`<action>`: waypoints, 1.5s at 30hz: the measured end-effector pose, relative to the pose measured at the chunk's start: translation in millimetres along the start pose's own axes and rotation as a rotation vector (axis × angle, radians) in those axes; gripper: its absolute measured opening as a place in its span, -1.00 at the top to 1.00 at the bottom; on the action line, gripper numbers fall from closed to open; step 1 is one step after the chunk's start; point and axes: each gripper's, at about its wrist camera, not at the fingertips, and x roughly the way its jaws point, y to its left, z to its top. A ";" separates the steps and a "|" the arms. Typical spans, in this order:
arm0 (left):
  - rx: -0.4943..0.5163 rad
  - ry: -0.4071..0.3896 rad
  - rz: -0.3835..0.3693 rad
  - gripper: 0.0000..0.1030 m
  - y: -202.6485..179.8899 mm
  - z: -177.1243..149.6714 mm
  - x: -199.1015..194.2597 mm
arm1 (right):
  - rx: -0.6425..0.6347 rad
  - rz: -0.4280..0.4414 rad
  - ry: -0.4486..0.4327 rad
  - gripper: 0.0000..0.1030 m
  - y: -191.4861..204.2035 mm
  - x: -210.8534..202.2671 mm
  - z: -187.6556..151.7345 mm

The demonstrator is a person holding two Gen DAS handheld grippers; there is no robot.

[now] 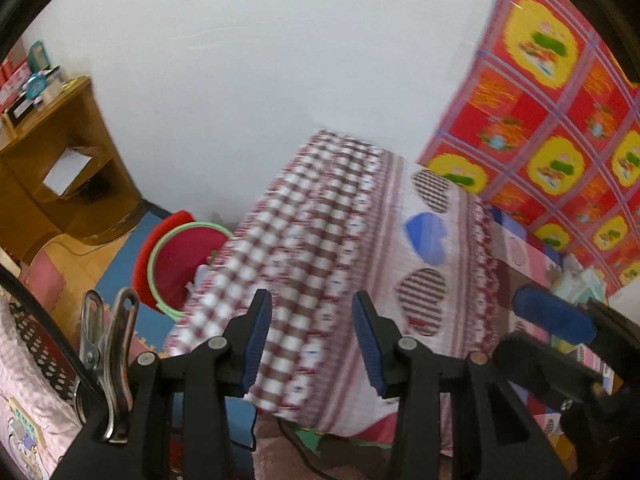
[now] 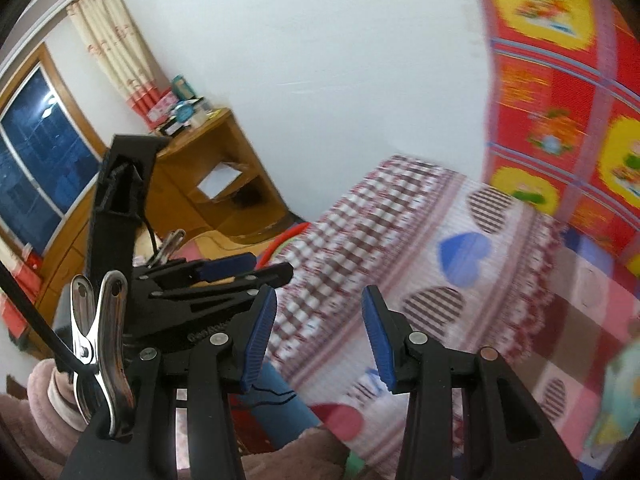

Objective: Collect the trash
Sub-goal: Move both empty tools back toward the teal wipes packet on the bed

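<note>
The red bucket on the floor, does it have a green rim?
Yes, the red bucket beside the checked cloth carries a light green ring around its mouth.

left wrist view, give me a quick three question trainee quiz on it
1. True or false: the left claw holds trash.
2. What colour is inside the bin on the floor? A blue B red C yellow
3. Which furniture stands against the wall at left?

Key: 1 false, its jaws stand open and empty. 2 B. 3 a wooden cabinet.
</note>
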 end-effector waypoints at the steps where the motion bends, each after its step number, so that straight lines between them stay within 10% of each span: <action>1: 0.009 0.001 -0.008 0.16 -6.9 -0.1 0.5 | 0.008 -0.009 -0.003 0.12 -5.5 -4.8 -2.6; 28: 0.401 0.109 -0.261 0.14 -210.2 -4.5 30.3 | 0.341 -0.342 -0.152 0.11 -141.4 -127.6 -70.8; 45: 0.322 0.253 -0.325 0.06 -324.8 -42.0 72.8 | 0.327 -0.435 -0.069 -0.05 -285.6 -183.0 -100.6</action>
